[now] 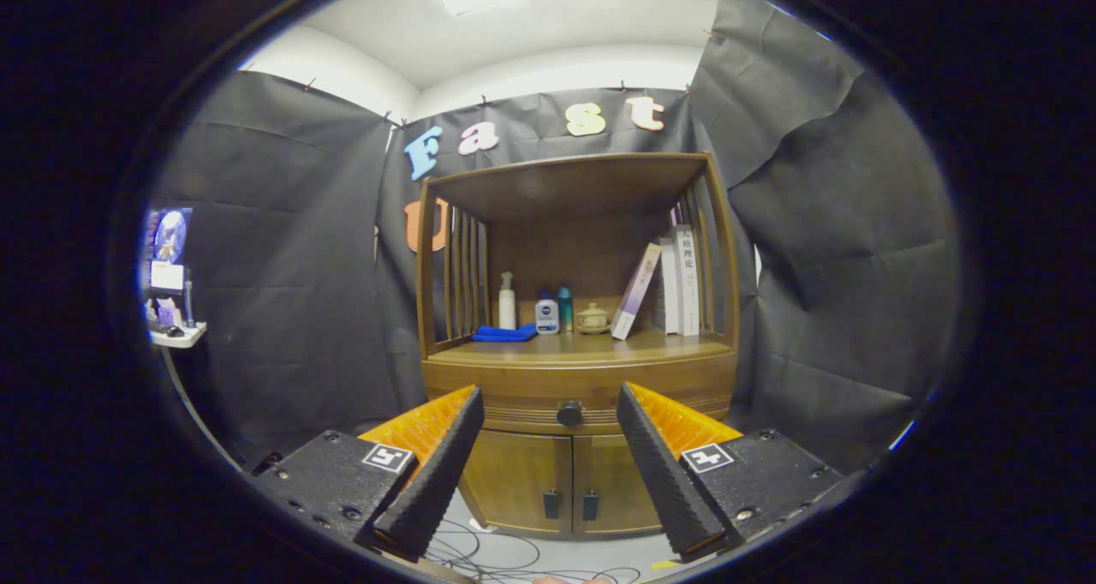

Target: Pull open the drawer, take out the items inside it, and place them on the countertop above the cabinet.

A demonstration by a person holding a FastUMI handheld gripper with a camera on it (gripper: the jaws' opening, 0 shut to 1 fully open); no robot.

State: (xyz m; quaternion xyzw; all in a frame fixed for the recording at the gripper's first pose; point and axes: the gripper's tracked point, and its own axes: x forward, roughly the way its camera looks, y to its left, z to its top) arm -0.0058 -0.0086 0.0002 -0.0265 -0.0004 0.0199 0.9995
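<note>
- The drawer (575, 402) is shut, a curved wooden front just under the front edge of the countertop (579, 351) and above the two lower cabinet doors (567, 484); what lies inside it is hidden.
- The hand-held gripper (550, 406) hangs in front of the cabinet with its fingers spread wide apart and nothing between them. The dark round knob (570, 413) sits in the gap between them but further off, so I'd judge the reach has yet to be made.
- The knob is small and rounded. If the fingers close off-centre, or only on its front rim, I'd expect them to slide off as soon as the pull starts.
- A pull that isn't straight out could jam the drawer in its runners or tip the cabinet forward a little. I can't tell how heavy or steady it is.
- The two small handles on the lower doors hang right below the knob. Coming in too low could catch one of those instead.
- The countertop is already busy along its back edge: a blue cloth (504, 333), a pump bottle (507, 303), two smaller bottles, a little lidded pot (592, 318) and leaning books (635, 292). Only the front strip is bare, so anything set down carelessly may knock one over.
- Loose cables (479, 554) trail on the floor before the cabinet, a tripping risk for the person.
</note>
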